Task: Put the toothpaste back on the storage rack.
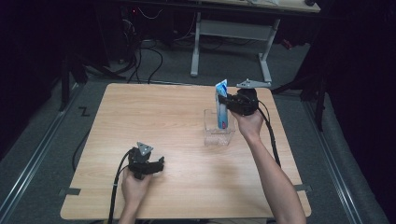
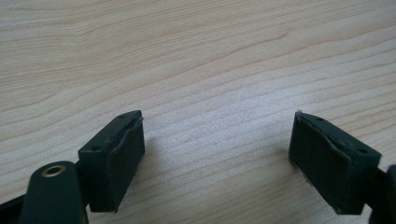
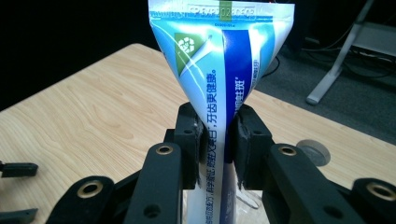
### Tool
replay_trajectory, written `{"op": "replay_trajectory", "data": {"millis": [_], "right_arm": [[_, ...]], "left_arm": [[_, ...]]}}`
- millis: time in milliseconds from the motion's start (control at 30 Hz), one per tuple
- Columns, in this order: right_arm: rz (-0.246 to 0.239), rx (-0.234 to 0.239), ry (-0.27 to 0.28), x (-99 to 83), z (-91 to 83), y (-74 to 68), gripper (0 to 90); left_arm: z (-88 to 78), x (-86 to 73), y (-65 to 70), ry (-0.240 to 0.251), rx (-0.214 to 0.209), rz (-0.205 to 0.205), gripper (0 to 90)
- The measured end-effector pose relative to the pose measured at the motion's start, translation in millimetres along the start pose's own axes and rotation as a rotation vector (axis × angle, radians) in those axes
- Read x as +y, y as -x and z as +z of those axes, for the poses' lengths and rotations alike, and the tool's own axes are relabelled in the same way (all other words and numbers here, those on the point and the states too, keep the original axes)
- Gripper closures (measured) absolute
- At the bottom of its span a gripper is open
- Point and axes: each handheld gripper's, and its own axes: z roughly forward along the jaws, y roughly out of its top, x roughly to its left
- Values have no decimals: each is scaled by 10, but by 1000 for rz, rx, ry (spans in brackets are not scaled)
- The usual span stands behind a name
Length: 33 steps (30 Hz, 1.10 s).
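Your left gripper (image 1: 148,164) sits open over bare wood near the front edge of the table (image 1: 154,116), with lots of room around it. Your right gripper (image 1: 227,103) squeezes the blue toothpaste tube (image 1: 221,109), standing up in the clear box (image 1: 217,130) near the right edge.

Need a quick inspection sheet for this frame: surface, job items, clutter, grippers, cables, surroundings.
Surface: light wooden table, bare wood under the left gripper.
Job's things: toothpaste tube upright, lower end in a clear container.
Clutter: nothing seen.
Grippers: left gripper open, low over the table; right gripper shut on the tube's middle.
Cables: one black cable trails from each gripper toward the person.
Surroundings: dark room, white-legged desk behind, loose cables on grey floor.
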Motion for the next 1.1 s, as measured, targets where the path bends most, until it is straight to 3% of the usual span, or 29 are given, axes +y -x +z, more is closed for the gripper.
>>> {"op": "replay_trajectory", "data": {"millis": [267, 700, 1100], "right_arm": [[-29, -17, -26, -85, 12, -9, 744], [-26, -4, -43, -245, -7, -8, 745], [-11, -16, -99, -342, -12, 50, 744]], "left_arm": [[1, 0, 1, 2, 2, 0, 186], [3, -1, 3, 3, 3, -1, 186], [3, -1, 5, 4, 3, -2, 186]]}}
